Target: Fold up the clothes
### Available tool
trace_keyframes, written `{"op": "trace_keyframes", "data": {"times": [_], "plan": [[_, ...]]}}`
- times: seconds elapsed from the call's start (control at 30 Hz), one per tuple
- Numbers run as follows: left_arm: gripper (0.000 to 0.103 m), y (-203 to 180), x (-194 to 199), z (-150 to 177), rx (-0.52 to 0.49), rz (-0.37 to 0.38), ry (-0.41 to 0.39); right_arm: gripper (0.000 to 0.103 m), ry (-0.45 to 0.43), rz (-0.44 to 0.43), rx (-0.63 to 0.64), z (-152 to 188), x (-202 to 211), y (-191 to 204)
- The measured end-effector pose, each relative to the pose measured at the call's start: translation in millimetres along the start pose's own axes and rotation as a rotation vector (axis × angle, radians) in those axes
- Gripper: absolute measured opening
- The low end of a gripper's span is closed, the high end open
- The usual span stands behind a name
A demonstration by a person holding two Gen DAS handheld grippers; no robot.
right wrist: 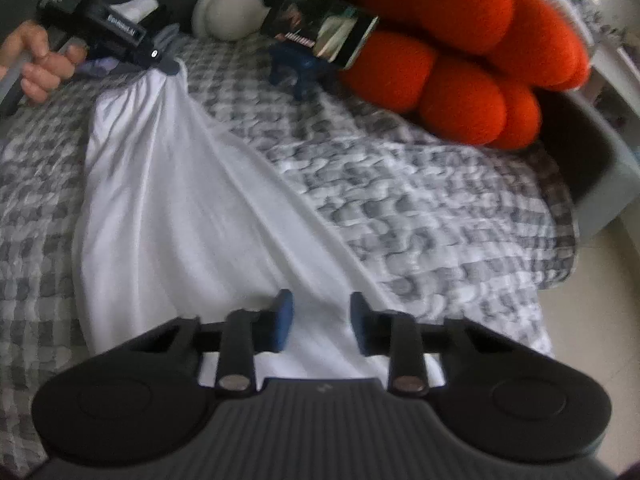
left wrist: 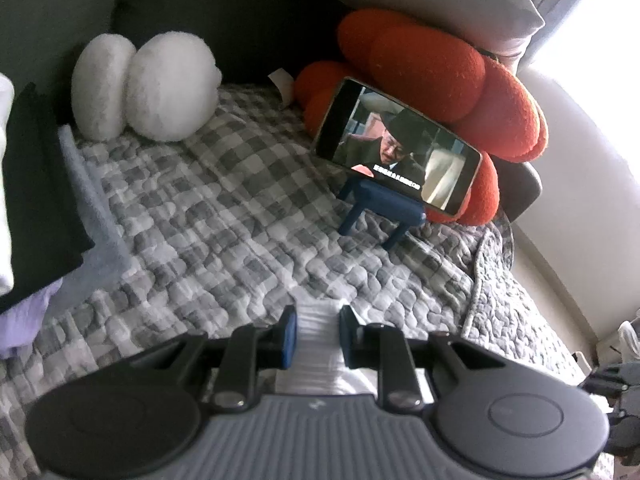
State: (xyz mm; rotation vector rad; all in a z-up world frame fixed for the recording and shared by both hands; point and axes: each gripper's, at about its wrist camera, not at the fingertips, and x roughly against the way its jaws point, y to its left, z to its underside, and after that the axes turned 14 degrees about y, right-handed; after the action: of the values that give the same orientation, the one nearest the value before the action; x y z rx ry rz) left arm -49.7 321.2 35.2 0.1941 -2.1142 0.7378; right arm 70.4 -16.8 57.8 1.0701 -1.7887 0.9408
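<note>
A white garment (right wrist: 192, 200) lies stretched along the checkered quilt (right wrist: 420, 200). Its far end is bunched in my left gripper (right wrist: 166, 65), which a hand (right wrist: 40, 64) holds at the top left of the right wrist view. In the left wrist view the left gripper (left wrist: 318, 336) is shut on a strip of the white garment (left wrist: 318, 320). My right gripper (right wrist: 320, 320) hovers over the garment's near end. Its blue pads stand apart, the cloth spreads flat between and under them, and nothing is pinched.
A phone (left wrist: 396, 148) playing video leans on a small blue stand (left wrist: 380, 208) against an orange cushion (left wrist: 440, 80). A white plush (left wrist: 160, 84) sits at the back. Folded clothes (left wrist: 36, 200) are stacked at the left. The bed's edge and the floor (right wrist: 592, 320) are on the right.
</note>
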Motion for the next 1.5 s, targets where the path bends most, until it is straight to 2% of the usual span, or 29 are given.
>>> {"op": "trace_keyframes", "data": {"times": [0.03,0.07,0.37,0.67,0.77,0.97,1.07,1.17,1.33,1.5], "plan": [[0.022,1,0,0,0.003,0.003,0.001,0.001,0.013,0.004,0.006,0,-3,2],[0.022,2,0,1,0.006,0.006,0.003,0.0,0.017,0.011,0.012,0,-3,3],[0.022,6,5,2,0.025,0.032,0.001,0.0,-0.026,0.077,0.023,1,13,8],[0.022,9,11,3,0.037,0.052,-0.009,0.0,-0.044,0.096,0.02,-3,12,5],[0.022,7,11,4,0.01,0.021,-0.003,0.0,-0.083,0.112,0.002,-3,16,4],[0.022,7,7,2,0.023,0.041,-0.013,0.0,-0.117,0.159,-0.016,-7,19,-3],[0.022,5,-1,-1,0.013,0.01,-0.021,0.0,-0.127,0.191,-0.037,-12,15,-9],[0.022,3,-14,-1,-0.009,-0.021,0.002,0.0,-0.116,0.208,-0.055,-18,5,-16],[0.023,5,-22,1,-0.014,-0.026,0.011,0.0,-0.049,0.207,-0.059,-22,-22,-18],[0.032,6,-16,4,-0.025,-0.037,0.006,0.002,-0.052,0.218,-0.083,-20,-25,-15]]}}
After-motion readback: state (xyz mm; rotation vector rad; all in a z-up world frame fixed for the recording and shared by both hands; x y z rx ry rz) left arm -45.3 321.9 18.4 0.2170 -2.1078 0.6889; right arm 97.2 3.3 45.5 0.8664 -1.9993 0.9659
